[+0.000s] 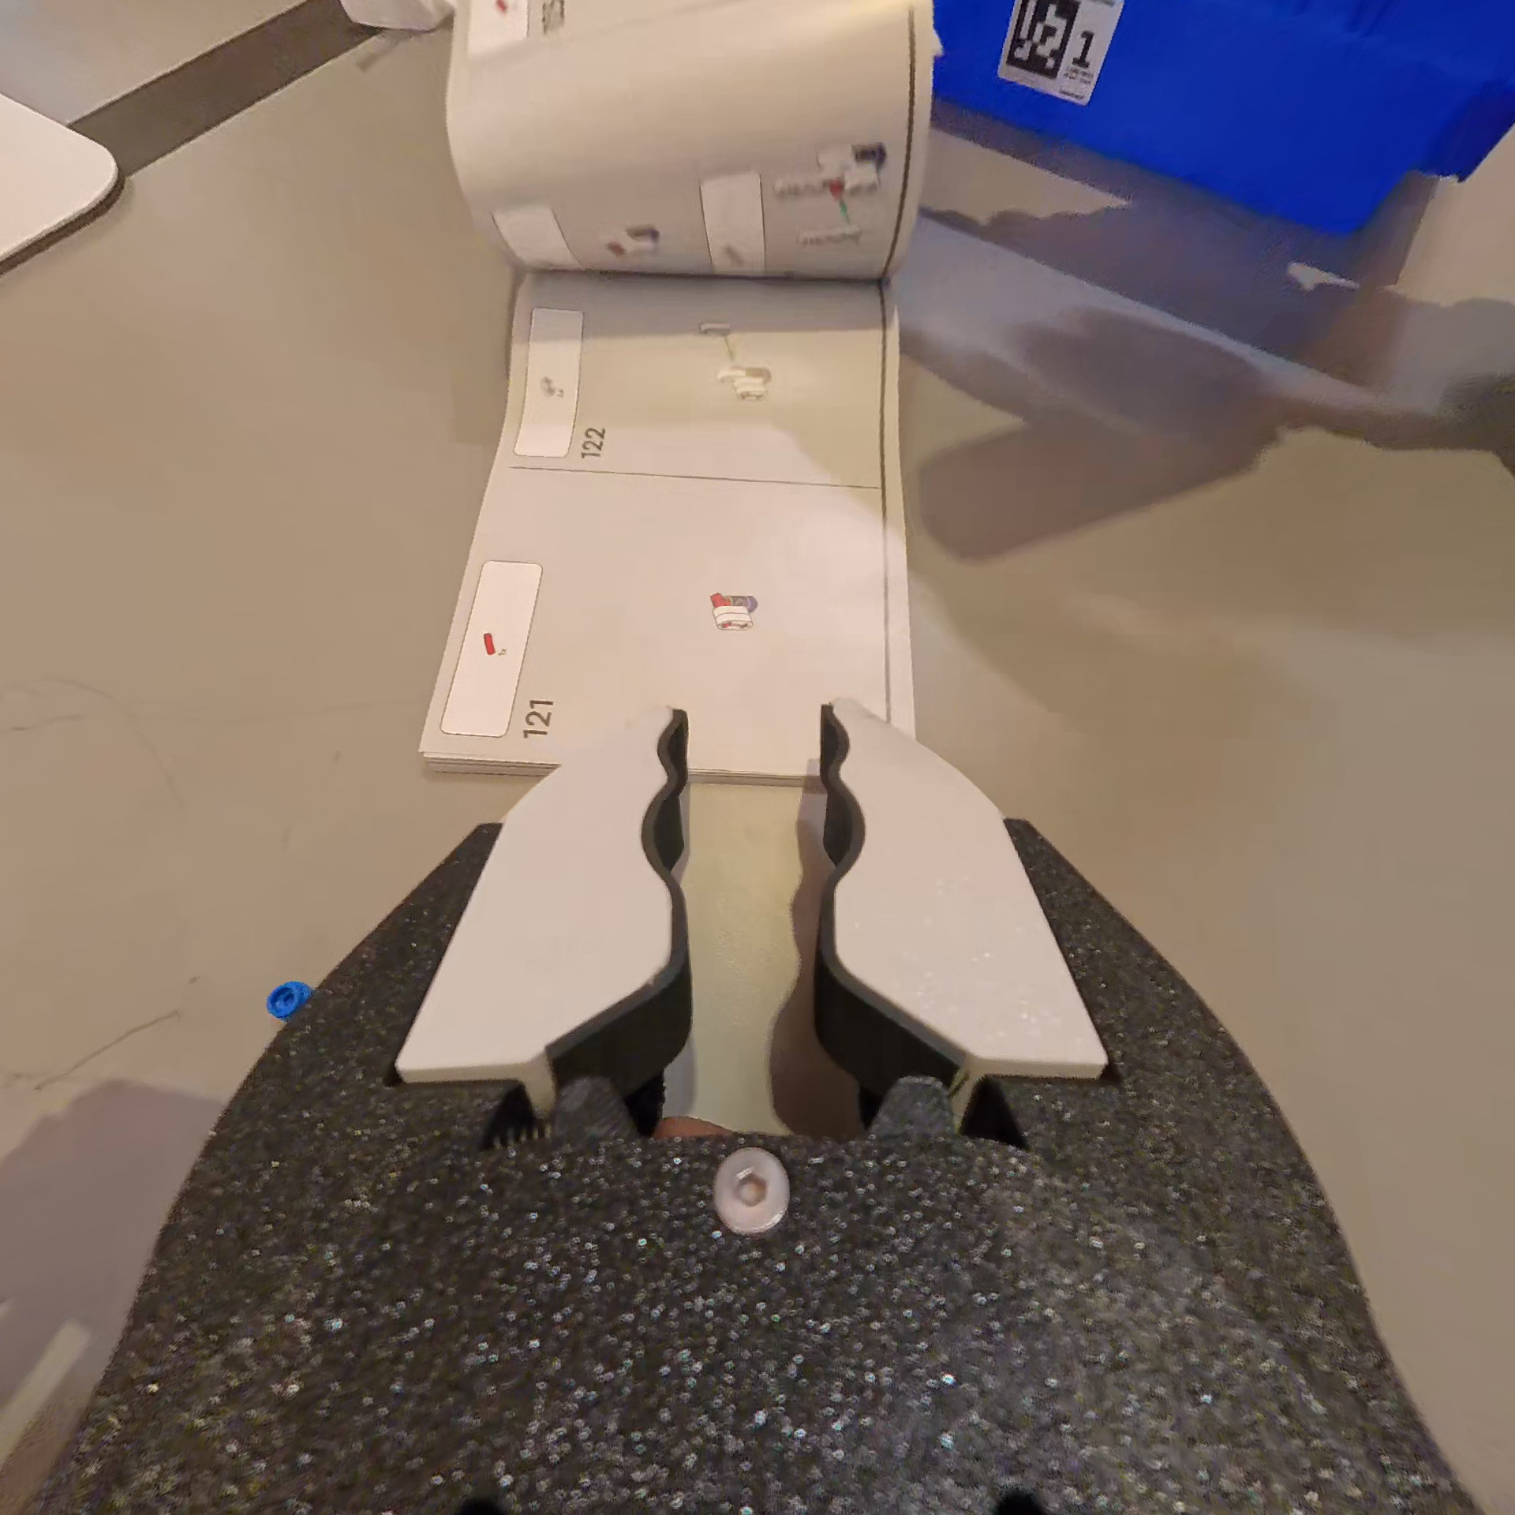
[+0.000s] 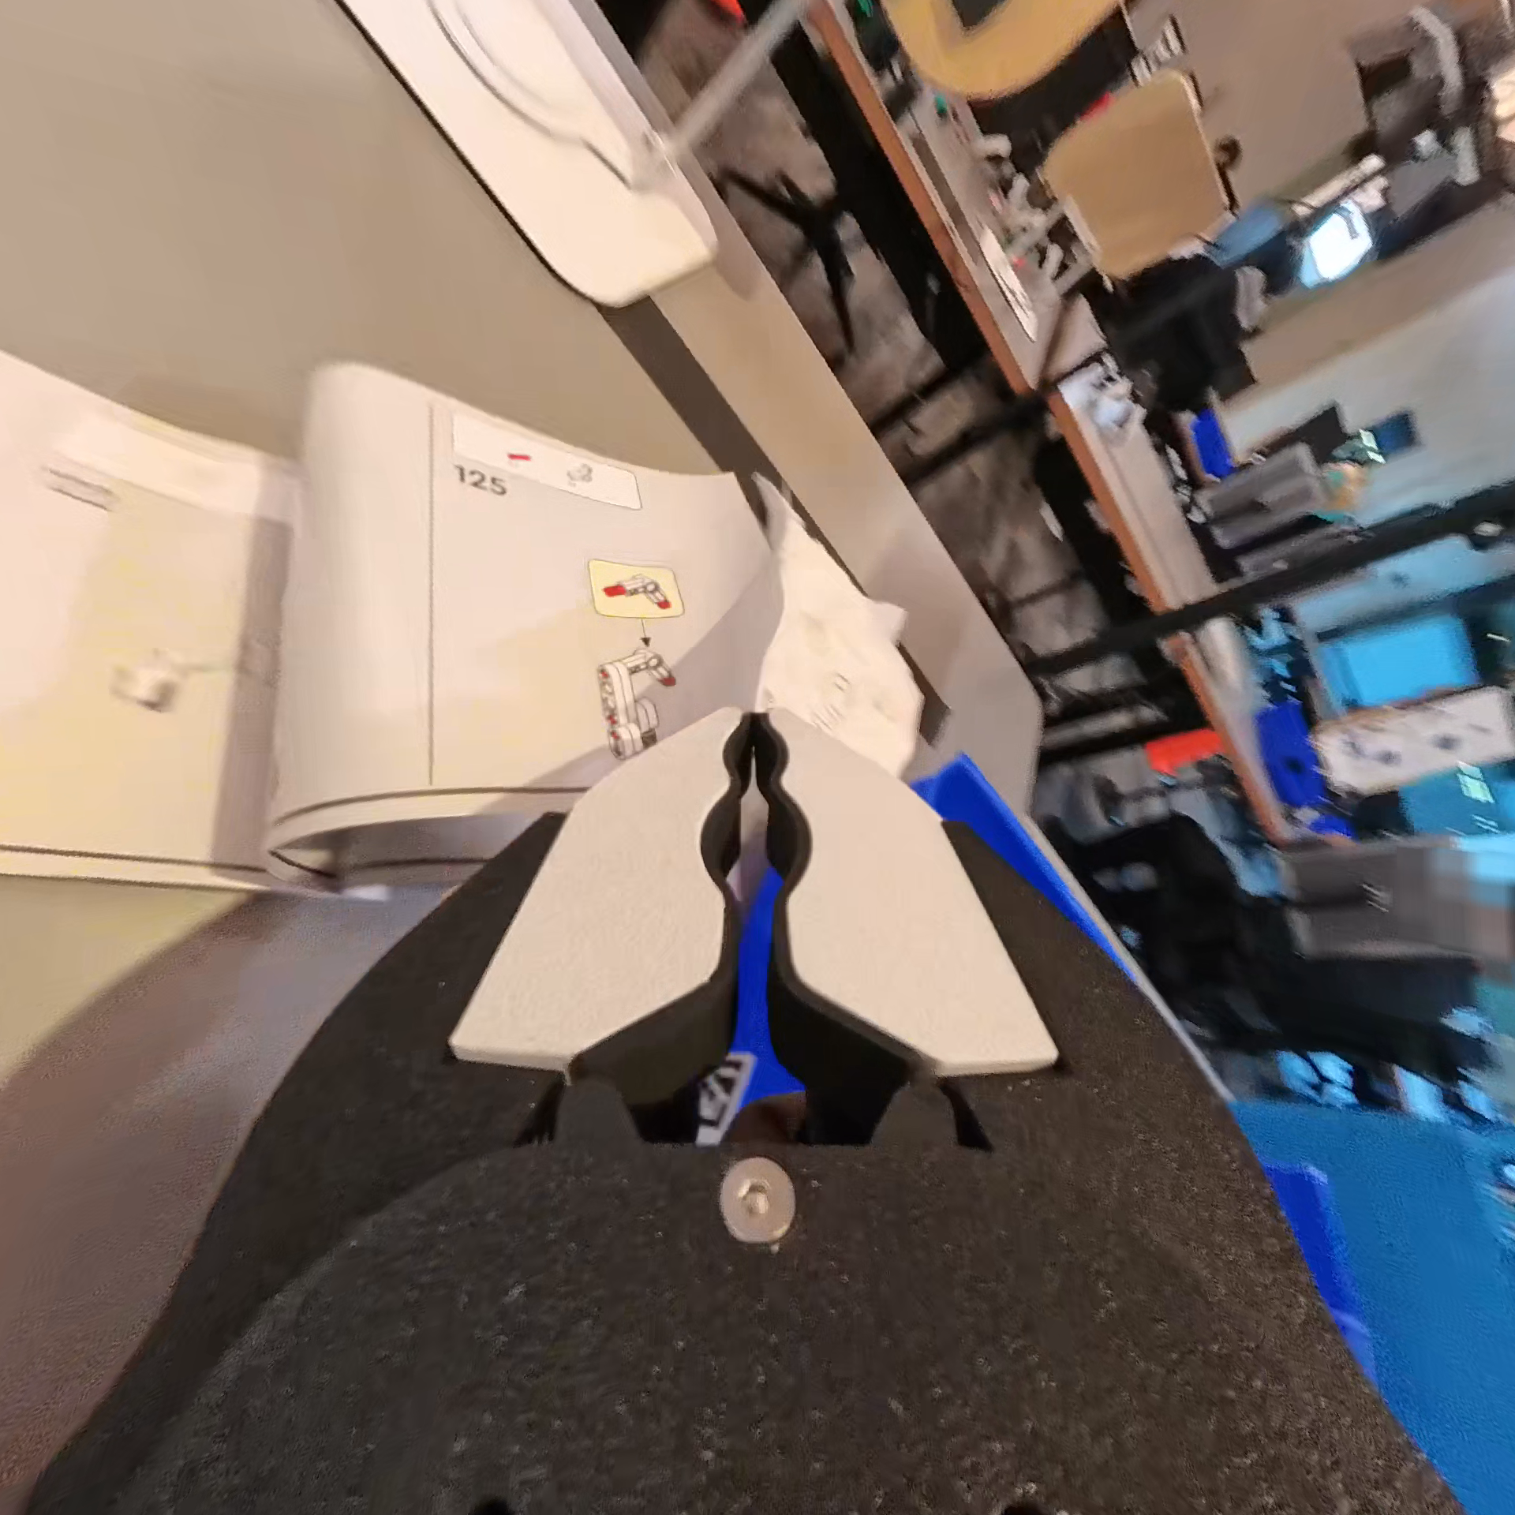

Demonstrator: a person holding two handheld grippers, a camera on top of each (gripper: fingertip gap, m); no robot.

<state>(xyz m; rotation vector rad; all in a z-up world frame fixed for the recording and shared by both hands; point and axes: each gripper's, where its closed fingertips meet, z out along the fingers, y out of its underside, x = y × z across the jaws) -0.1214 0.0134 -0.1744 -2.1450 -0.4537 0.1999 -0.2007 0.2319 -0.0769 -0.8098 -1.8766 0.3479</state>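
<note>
Open instruction booklet point(image 1: 705, 525) flat on a beige tabletop point(image 1: 246, 574), far pages curling up, right ahead of the left gripper point(image 1: 754, 721). Blue bin point(image 1: 1230, 98) further off to the right, tiny blue piece point(image 1: 287, 1000) back by the left side. Only the right view gets the room: blurry shelves point(image 2: 1230, 492), plus white crumpled paper point(image 2: 836, 639) just past the tips. Left fingers point(image 1: 639, 787) spread, nothing between, tips over the booklet's near edge. Right gripper point(image 2: 754, 721) pressed together; can't tell if pinching anything.
</note>
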